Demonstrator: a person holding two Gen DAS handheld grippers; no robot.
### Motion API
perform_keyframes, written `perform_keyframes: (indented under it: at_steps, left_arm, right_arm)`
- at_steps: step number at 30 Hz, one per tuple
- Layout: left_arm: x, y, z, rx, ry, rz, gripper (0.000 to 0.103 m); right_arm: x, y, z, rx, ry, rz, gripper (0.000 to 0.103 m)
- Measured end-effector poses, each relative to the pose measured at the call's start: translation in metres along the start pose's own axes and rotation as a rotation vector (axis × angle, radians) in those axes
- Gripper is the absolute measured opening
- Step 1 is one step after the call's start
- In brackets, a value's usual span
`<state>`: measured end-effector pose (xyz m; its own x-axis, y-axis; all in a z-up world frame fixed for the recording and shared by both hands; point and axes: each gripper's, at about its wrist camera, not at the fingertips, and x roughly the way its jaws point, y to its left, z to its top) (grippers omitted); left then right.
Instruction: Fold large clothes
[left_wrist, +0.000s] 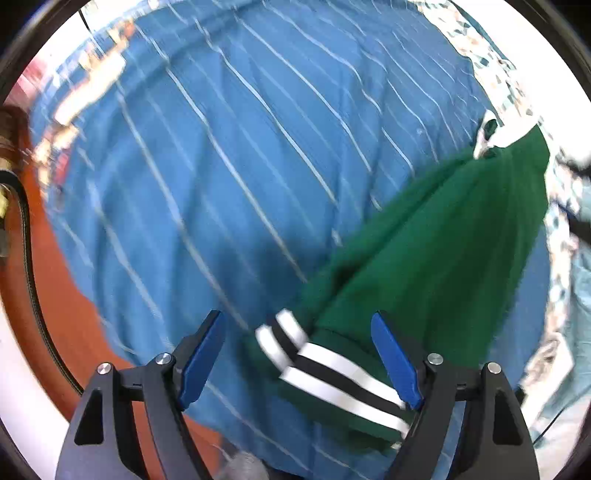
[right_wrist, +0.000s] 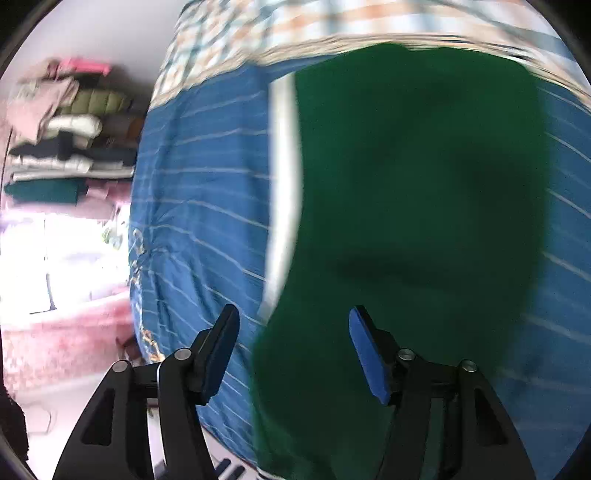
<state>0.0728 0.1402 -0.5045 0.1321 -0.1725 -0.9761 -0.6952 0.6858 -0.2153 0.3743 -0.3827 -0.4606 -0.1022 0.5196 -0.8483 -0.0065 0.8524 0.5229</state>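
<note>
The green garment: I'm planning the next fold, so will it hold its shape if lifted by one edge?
Probably not. The green garment lies in soft creases on the blue striped bedcover, so it should droop. Its striped cuff looks thicker, perhaps easier to pinch.

Open blue bedspread (left_wrist: 221, 184) beside green garment (left_wrist: 443, 240)

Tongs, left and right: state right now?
Left tongs: open, holding nothing; black-and-white striped cuff of the dark green fabric garment lies between the pads.
Right tongs: open, holding nothing, over the same garment.
</note>
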Motion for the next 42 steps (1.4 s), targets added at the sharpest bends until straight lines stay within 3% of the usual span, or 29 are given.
perform_keyframes:
  at_steps: [3, 5, 6, 7, 8, 12, 17, 21, 25, 26, 29, 31, 34, 37, 39, 42]
  left_arm:
    - [0.023, -0.011, -0.001, 0.014, 0.072, -0.045, 0.080]
    - [0.044, -0.022, -0.005, 0.050, 0.112, -0.025, 0.075]
    - [0.048, -0.024, -0.006, 0.063, 0.100, 0.006, 0.065]
    - [0.049, -0.025, -0.008, 0.083, 0.070, 0.027, 0.029]
    - [0.047, -0.024, -0.007, 0.089, 0.051, 0.029, 0.021]
    - [0.038, -0.003, 0.005, 0.095, 0.015, -0.023, 0.018]
    - [0.051, 0.001, 0.010, 0.123, 0.035, -0.033, 0.020]
    - [0.052, 0.004, 0.011, 0.097, 0.021, -0.033, 0.020]
    - [0.053, 0.002, 0.006, 0.100, 0.016, -0.018, 0.020]
    - [0.054, 0.000, 0.004, 0.099, 0.019, -0.018, 0.020]
    - [0.059, -0.009, 0.012, 0.112, 0.032, -0.015, 0.020]
    - [0.059, -0.012, 0.022, 0.141, 0.039, -0.003, 0.020]
    - [0.055, -0.019, 0.041, 0.210, 0.040, 0.004, 0.020]
    - [0.047, -0.033, 0.068, 0.307, 0.049, -0.001, 0.022]
    - [0.044, -0.046, 0.090, 0.366, 0.082, -0.006, 0.023]
    - [0.038, -0.062, 0.123, 0.390, 0.109, -0.081, 0.026]
  right_arm:
    - [-0.028, -0.054, -0.037, 0.098, -0.001, -0.027, 0.067]
    - [-0.033, -0.091, -0.063, 0.162, 0.026, -0.044, 0.067]
    - [-0.035, -0.115, -0.082, 0.206, 0.039, -0.054, 0.067]
    - [-0.032, -0.128, -0.091, 0.228, 0.046, -0.061, 0.067]
    - [-0.030, -0.147, -0.106, 0.259, 0.063, -0.072, 0.067]
    - [-0.012, -0.179, -0.124, 0.266, 0.066, -0.073, 0.067]
    - [-0.002, -0.214, -0.094, 0.278, -0.021, 0.053, 0.068]
    - [0.010, -0.249, -0.029, 0.299, -0.130, 0.204, 0.069]
    - [0.044, -0.260, 0.026, 0.262, -0.149, 0.378, 0.068]
    - [0.049, -0.256, 0.031, 0.246, -0.153, 0.399, 0.060]
    - [0.056, -0.242, 0.039, 0.235, -0.194, 0.372, 0.026]
    - [0.042, -0.246, 0.023, 0.333, -0.236, 0.423, 0.018]
    - [-0.002, -0.255, -0.011, 0.403, -0.301, 0.489, 0.017]
    - [-0.053, -0.270, -0.066, 0.492, -0.363, 0.480, 0.017]
    - [-0.085, -0.287, -0.120, 0.566, -0.391, 0.442, 0.017]
    - [-0.111, -0.314, -0.202, 0.675, -0.380, 0.356, 0.017]
